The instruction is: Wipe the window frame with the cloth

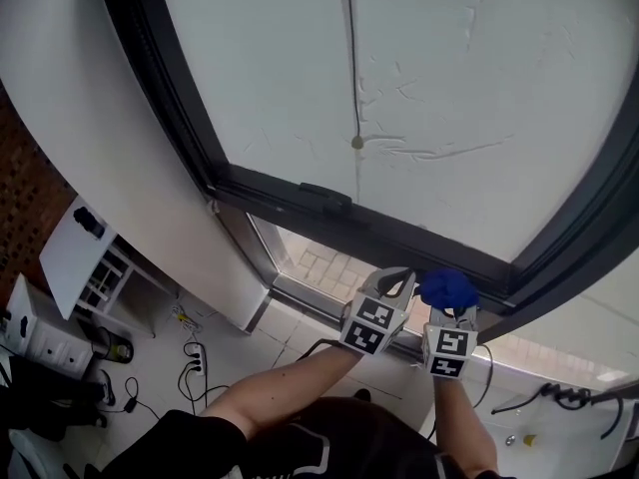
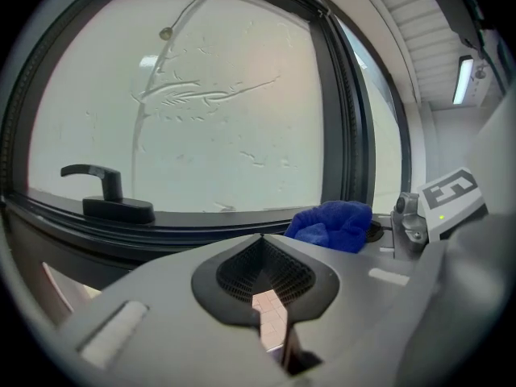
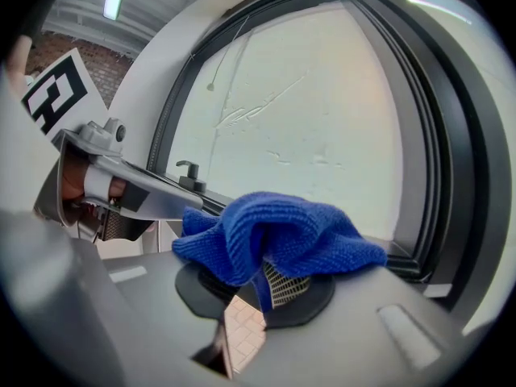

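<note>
A blue cloth point(image 1: 447, 289) is bunched at the tip of my right gripper point(image 1: 451, 309), which is shut on it. In the right gripper view the cloth point(image 3: 274, 232) drapes over the jaws of the right gripper point(image 3: 260, 274) and hides their tips. It is held close to the dark window frame point(image 1: 399, 233), near the lower right corner point(image 3: 435, 184). My left gripper point(image 1: 394, 281) sits just left of it, shut with nothing in it point(image 2: 262, 247). From the left gripper view the cloth point(image 2: 332, 225) lies against the frame's bottom rail point(image 2: 201, 220).
A black window handle point(image 1: 324, 196) sits on the bottom rail to the left point(image 2: 105, 196). A thin cord with a bead point(image 1: 356, 142) hangs down the pane. Below left are a white shelf unit point(image 1: 90, 257) and cables point(image 1: 190, 367) on the tiled floor.
</note>
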The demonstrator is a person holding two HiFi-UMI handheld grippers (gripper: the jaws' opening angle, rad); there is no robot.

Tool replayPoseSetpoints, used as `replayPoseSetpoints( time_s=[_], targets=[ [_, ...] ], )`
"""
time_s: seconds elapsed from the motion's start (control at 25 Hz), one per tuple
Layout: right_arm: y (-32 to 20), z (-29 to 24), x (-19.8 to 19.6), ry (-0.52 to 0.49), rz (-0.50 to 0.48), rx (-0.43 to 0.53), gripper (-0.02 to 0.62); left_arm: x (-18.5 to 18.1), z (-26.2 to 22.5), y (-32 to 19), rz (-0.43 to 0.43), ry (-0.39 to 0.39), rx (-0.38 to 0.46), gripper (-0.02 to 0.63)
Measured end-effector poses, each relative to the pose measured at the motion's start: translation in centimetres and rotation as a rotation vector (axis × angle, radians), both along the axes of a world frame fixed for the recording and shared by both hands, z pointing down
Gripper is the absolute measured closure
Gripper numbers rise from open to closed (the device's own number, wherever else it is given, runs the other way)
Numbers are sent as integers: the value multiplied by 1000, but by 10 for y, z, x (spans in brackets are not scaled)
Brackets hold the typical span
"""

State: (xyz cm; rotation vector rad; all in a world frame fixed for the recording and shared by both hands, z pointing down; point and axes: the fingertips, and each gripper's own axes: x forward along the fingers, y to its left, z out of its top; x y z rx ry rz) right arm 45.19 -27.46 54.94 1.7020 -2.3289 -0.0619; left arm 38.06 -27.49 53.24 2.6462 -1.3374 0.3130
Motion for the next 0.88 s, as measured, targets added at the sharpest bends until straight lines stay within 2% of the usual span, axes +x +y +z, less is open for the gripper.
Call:
replayPoseSetpoints(
  time_s=[0.4, 0.68, 0.88],
  targets=[
    [-17, 3, -67, -13, 12, -14, 540, -100, -9, -17, -87, 23, 31, 612],
    [-31, 3, -132, -54, -22, -32, 540, -183, -8, -29, -141, 26, 28, 612],
    [-42, 1, -178, -32, -35, -20, 540, -236, -6, -38, -169, 35, 24, 614]
  ],
)
